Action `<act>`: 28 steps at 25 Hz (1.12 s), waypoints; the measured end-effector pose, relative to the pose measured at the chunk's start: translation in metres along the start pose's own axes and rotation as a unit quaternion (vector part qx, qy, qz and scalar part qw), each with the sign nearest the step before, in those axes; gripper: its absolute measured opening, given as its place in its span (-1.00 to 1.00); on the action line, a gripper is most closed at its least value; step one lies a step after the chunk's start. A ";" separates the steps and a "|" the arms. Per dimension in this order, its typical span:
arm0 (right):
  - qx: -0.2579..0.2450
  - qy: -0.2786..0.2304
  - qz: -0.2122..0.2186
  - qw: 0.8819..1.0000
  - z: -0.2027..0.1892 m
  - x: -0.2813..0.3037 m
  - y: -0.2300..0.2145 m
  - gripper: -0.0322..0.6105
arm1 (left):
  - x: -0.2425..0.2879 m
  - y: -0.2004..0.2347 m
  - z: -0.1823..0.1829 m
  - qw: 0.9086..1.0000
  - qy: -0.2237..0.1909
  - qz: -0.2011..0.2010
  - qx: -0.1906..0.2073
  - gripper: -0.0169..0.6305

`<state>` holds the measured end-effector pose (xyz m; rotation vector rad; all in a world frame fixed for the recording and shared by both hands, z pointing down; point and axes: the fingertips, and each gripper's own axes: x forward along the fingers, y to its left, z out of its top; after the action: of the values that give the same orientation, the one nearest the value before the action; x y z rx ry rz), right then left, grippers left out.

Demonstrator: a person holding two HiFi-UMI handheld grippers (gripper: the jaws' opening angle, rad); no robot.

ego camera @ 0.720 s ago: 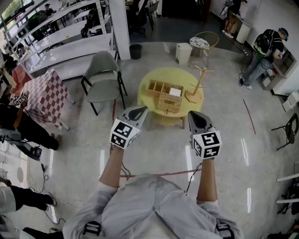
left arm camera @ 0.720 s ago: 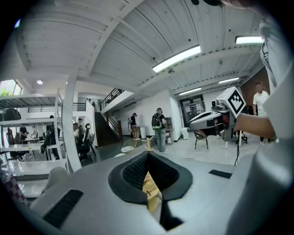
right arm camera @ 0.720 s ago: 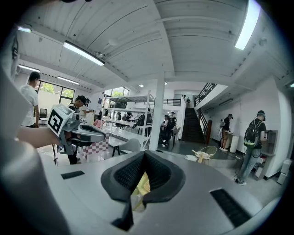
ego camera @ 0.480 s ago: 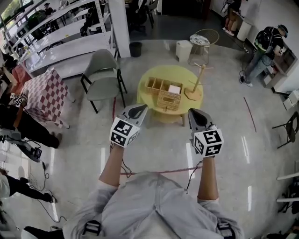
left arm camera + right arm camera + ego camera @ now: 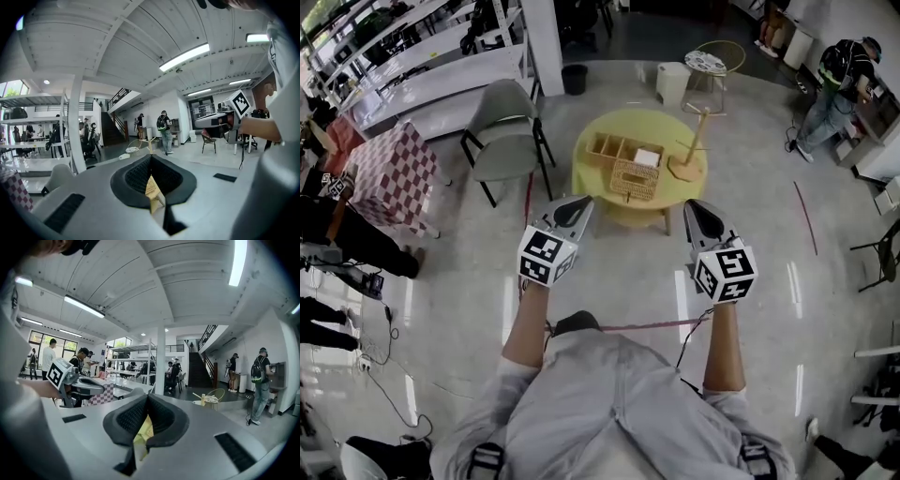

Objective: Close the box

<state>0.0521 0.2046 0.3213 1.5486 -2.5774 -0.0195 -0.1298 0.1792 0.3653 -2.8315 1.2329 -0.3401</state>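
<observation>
A wooden box with open compartments (image 5: 620,149) stands on a round yellow table (image 5: 591,178), with a wicker basket (image 5: 634,180) against its near side and a white item (image 5: 648,157) in it. Both grippers hang over the floor, short of the table. My left gripper (image 5: 579,203) is shut and holds nothing; in the left gripper view the wicker basket (image 5: 151,188) shows through the gap behind its meeting tips (image 5: 151,157). My right gripper (image 5: 696,206) is shut and holds nothing too; yellow table top (image 5: 141,438) shows behind its tips (image 5: 146,397).
A wooden peg stand (image 5: 689,161) is on the table's right side. A grey chair (image 5: 505,141) stands left of the table, a checked table (image 5: 382,178) further left. A white pillar (image 5: 542,45), a stool (image 5: 671,82) and a wire side table (image 5: 709,64) lie beyond. People stand at both sides.
The view has shifted: the table sits a little higher in the picture and a dark shoe now shows below the grippers. Both grippers stay shut, held out in front.
</observation>
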 end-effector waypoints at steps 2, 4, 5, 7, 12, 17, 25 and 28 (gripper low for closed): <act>0.004 0.001 0.013 1.000 -0.002 -0.001 0.000 -0.85 | 0.003 -0.002 -0.001 1.000 0.005 0.003 0.005 -0.86; 0.017 0.009 0.030 0.999 -0.006 0.001 -0.002 -0.85 | 0.009 0.001 -0.002 1.000 0.007 0.008 0.007 -0.86; 0.024 0.014 0.036 0.999 -0.008 0.005 -0.002 -0.85 | 0.013 0.004 -0.003 1.000 0.007 0.010 0.006 -0.86; 0.034 0.019 0.043 0.998 -0.012 0.012 -0.005 -0.85 | 0.021 0.010 -0.004 1.000 0.007 0.012 0.007 -0.86; 0.030 0.030 0.028 0.999 -0.021 0.033 -0.020 -0.85 | 0.046 0.025 -0.013 1.000 0.013 0.004 0.008 -0.86; 0.016 0.026 0.025 0.999 -0.025 0.076 -0.044 -0.85 | 0.091 0.057 -0.017 1.000 0.013 -0.006 0.007 -0.86; -0.014 0.062 0.007 0.998 -0.033 0.168 -0.086 -0.85 | 0.175 0.127 -0.012 0.999 0.014 -0.033 0.012 -0.86; -0.014 0.075 -0.007 0.997 -0.037 0.199 -0.104 -0.85 | 0.205 0.149 -0.012 0.999 0.017 -0.047 0.014 -0.86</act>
<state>0.0553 -0.0174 0.3717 1.4986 -2.4396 0.0575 -0.1044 -0.0714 0.3977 -2.8780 1.0948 -0.4083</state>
